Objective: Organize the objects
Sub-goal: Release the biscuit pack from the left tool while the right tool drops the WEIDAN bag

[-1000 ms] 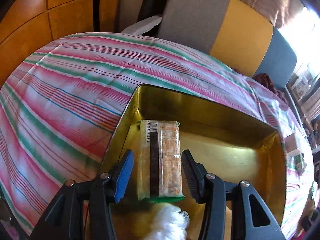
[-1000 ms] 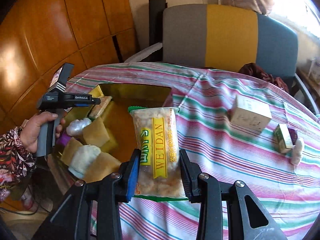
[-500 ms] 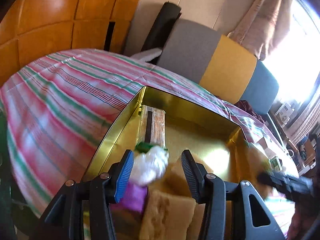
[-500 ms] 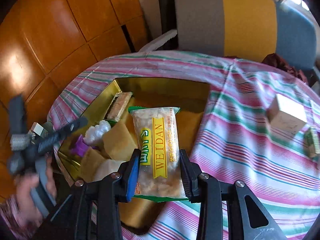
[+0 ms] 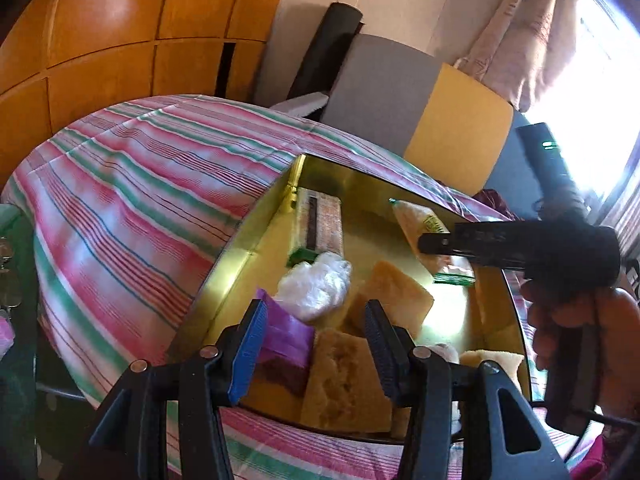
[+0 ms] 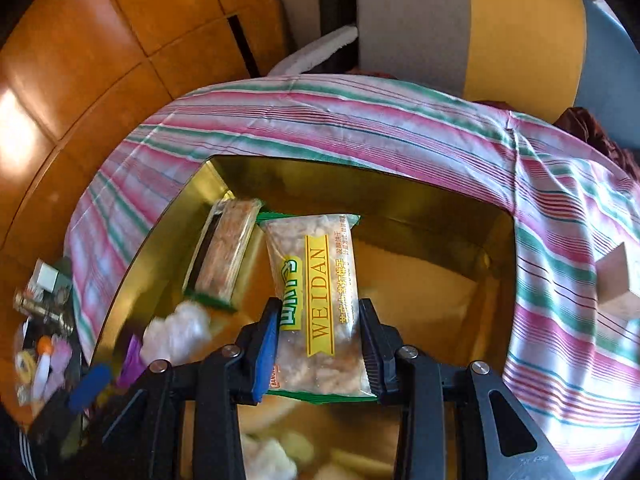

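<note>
A gold tin (image 5: 246, 246) stands on the striped tablecloth (image 5: 140, 200). In it lie a flat biscuit packet (image 5: 320, 222), a white wad (image 5: 316, 286), a purple piece (image 5: 286, 332) and yellow spongy blocks (image 5: 390, 300). My left gripper (image 5: 316, 346) hovers open over the tin's near end with nothing between its pads. My right gripper (image 6: 320, 338) is shut on a clear WEIDAN snack packet (image 6: 320, 280) and holds it low over the tin (image 6: 400, 196), beside the flat packet (image 6: 224, 256). In the left wrist view the right gripper (image 5: 430, 242) reaches in from the right with that packet (image 5: 420, 222).
A cardboard box (image 6: 616, 280) sits on the cloth right of the tin. Small clutter (image 6: 40, 312) lies past the table's left edge. A grey, yellow and blue chair (image 5: 420, 108) stands behind the table, with wooden panels (image 5: 100, 60) to the left.
My left gripper drew back from the flat packet, which stays in the tin. My right gripper carried the WEIDAN packet left and down, from over the cloth to inside the tin.
</note>
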`<action>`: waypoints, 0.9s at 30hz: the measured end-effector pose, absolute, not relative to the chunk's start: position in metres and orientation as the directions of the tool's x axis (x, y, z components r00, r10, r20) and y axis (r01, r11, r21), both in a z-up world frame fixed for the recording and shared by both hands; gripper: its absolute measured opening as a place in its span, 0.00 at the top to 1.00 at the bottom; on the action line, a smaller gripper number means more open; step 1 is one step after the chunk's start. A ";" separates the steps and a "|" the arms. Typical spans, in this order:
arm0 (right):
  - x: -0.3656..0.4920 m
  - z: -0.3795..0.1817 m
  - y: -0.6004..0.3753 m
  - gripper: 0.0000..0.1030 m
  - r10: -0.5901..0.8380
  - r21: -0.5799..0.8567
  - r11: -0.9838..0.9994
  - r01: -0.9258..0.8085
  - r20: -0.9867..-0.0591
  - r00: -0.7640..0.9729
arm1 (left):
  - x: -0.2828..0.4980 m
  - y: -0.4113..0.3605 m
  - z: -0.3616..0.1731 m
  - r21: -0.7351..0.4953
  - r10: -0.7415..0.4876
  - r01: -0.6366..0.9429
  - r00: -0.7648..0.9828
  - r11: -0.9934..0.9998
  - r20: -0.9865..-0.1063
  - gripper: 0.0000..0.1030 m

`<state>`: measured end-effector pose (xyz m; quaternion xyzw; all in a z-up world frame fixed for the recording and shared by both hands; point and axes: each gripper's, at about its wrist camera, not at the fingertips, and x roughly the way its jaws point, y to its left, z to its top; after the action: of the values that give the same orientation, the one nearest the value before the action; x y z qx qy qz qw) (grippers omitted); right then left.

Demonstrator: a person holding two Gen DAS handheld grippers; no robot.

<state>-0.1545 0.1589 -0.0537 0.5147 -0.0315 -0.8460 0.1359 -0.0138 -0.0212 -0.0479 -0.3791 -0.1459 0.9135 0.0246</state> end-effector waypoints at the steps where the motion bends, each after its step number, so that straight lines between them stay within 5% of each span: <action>1: -0.160 -0.056 0.155 0.63 -0.254 0.188 -0.964 0.190 -0.865 -0.434 | -0.013 -0.024 -0.047 -0.289 0.153 0.070 -0.715 -0.955 -0.682 0.51; 8: -0.183 -0.066 0.137 0.62 -0.256 0.226 -0.967 0.120 -0.865 -0.431 | -0.013 -0.043 -0.045 -0.306 0.128 0.116 -0.730 -0.945 -0.671 0.51; 11: -0.184 -0.067 0.134 0.54 -0.319 0.295 -0.948 0.123 -0.842 -0.436 | -0.013 -0.046 -0.045 -0.308 0.120 0.126 -0.735 -0.943 -0.668 0.51; 17: -0.168 -0.053 0.130 0.51 -0.250 0.186 -0.966 0.178 -0.838 -0.485 | -0.007 -0.053 -0.043 -0.325 0.091 0.163 -0.762 -0.931 -0.642 0.51; 27: -0.145 -0.046 0.147 0.50 -0.271 0.208 -0.961 0.179 -0.829 -0.488 | -0.003 -0.045 -0.042 -0.309 0.094 0.145 -0.761 -0.940 -0.642 0.51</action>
<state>-0.1455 0.1470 -0.0464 0.4885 -0.0469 -0.8614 0.1308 -0.0027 -0.0453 -0.0424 -0.3456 -0.1729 0.9222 -0.0139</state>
